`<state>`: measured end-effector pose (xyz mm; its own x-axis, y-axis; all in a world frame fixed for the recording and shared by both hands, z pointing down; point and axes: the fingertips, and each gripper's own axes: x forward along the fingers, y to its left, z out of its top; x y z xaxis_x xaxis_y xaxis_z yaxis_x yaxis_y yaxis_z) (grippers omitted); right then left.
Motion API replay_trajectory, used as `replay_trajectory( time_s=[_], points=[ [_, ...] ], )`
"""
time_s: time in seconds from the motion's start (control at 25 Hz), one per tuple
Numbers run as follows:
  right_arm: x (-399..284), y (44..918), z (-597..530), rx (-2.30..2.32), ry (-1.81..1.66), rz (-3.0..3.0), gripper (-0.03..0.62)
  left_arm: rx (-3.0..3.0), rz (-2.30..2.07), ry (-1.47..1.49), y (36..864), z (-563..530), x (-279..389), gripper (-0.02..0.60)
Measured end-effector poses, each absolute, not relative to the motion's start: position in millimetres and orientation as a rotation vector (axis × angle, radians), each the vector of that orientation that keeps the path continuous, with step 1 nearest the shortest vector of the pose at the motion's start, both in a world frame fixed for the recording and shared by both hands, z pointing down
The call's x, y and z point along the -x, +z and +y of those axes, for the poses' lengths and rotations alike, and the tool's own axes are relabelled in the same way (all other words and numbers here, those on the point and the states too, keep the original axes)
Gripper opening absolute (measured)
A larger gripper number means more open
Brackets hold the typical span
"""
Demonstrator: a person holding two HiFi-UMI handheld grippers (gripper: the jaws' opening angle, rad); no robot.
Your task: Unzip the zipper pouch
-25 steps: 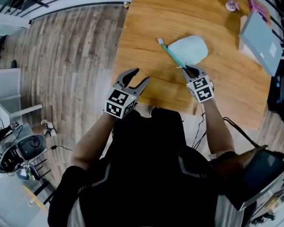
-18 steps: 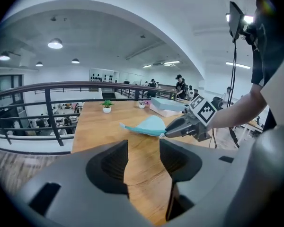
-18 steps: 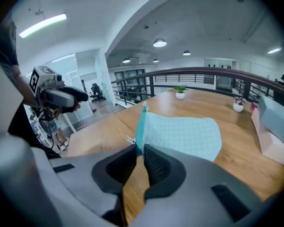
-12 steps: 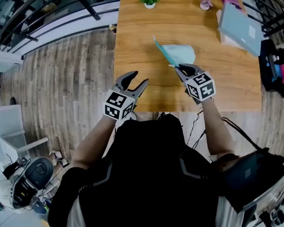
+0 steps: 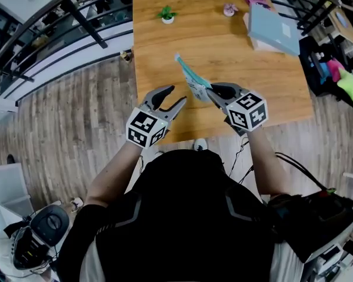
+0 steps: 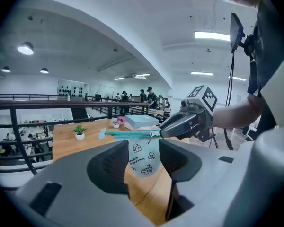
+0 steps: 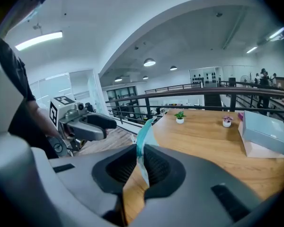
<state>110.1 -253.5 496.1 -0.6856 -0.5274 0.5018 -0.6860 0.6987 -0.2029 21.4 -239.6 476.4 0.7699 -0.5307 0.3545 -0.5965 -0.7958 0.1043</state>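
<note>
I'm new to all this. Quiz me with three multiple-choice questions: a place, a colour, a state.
1. Where is the pouch? A flat on the table; B hanging from the right hand-held gripper; C on the floor.
2. What colour is its zipper? A red; B teal; C black.
3. The left hand-held gripper is: A open and empty; B clamped on the pouch; C clamped on a box.
Answers: B, its end is pinched between those jaws; B, a teal strip runs along the top; A, its jaws stand apart, touching nothing.
</note>
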Motion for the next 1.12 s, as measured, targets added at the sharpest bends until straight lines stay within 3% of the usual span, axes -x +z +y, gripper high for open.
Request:
replay_trajectory(
  time_s=[0.68, 0.8, 1.12],
  points=[
    [-73, 425, -210, -0.907, 0.534, -2.585, 0.055, -3.015, -0.582, 0.372, 415, -208, -45, 0.198],
    [-70, 421, -207, -0.889, 0.524, -2.59, 0.055, -3.021, -0.581, 0.36, 410, -203, -44, 0.148],
    [-65, 415, -209, -0.862, 0.51, -2.61, 0.055, -3.018, -0.575, 0.338, 403, -202, -43, 0.141]
  ],
)
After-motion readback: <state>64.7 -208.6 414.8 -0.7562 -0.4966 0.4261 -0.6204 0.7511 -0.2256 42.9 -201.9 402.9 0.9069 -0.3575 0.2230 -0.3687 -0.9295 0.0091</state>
